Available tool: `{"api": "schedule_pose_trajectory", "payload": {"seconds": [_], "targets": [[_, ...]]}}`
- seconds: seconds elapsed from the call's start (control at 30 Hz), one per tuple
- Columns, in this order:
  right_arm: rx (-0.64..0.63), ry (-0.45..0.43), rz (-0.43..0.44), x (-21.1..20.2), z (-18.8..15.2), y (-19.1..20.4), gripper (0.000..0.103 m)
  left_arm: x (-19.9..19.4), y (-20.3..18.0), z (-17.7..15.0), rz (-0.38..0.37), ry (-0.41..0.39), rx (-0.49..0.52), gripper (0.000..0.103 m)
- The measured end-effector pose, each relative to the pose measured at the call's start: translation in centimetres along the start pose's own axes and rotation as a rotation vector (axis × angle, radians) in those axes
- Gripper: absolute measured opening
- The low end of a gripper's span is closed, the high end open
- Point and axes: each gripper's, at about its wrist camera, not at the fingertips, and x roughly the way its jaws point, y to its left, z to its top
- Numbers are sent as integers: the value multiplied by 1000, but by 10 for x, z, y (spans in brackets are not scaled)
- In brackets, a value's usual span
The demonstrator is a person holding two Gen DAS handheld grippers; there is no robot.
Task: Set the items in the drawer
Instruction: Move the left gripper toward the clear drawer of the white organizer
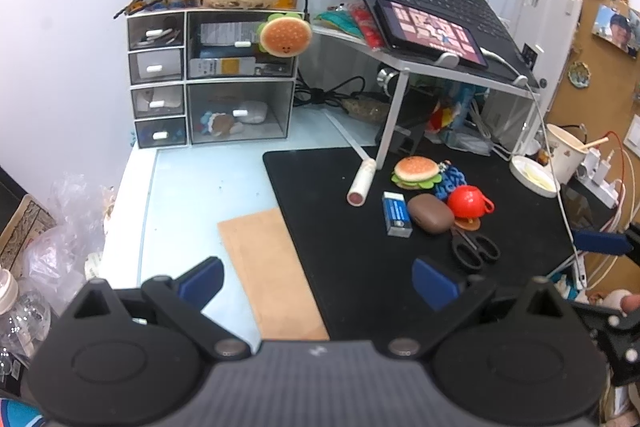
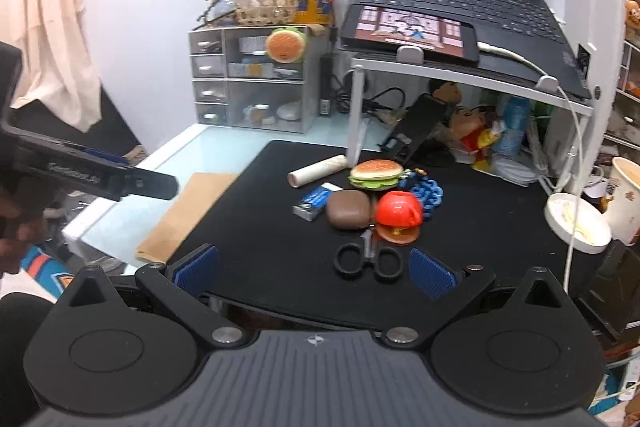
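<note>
Left gripper [image 1: 318, 285]: fingers [image 1: 202, 281] apart, empty, above the tabletop [image 1: 192, 187] beside the black mat [image 1: 340, 247].
Right gripper [image 2: 314, 269]: fingers [image 2: 432, 273] apart, empty, just in front of the scissors [image 2: 368, 259].
Items: burger toy [image 2: 376, 173], eraser [image 2: 314, 203], brown case [image 2: 348, 213], red ball [image 2: 398, 209], blue chain [image 2: 428, 197] and white roll [image 2: 318, 169] clustered on the mat.
Drawer unit [image 1: 212, 79]: against the wall at the tabletop's back, all drawers closed, well apart from the items; a second burger toy [image 1: 285, 35] hangs on its front.

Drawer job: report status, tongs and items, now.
Left tongs open, empty. Right tongs open, empty, just short of scissors. Items clustered on black mat. Drawer unit all shut; nothing blocking.
</note>
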Motion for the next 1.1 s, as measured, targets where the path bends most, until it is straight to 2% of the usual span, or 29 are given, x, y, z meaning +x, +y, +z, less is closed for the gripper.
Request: {"api": "schedule_pose_trajectory", "payload": {"seconds": [0.6,0.77,0.93,1.1], "targets": [[79,19,9,-7,11,-6,103,-4,-2,2,9,-7,0,102],[111,36,-89,-18,26,-9,103,-3,-4,0,19,-1,7,102],[185,66,-114,-27,32,-16,103,2,-5,-1,26,0,25,102],[191,86,-105,-25,26,-16,103,3,-6,-2,32,-4,29,102]]}}
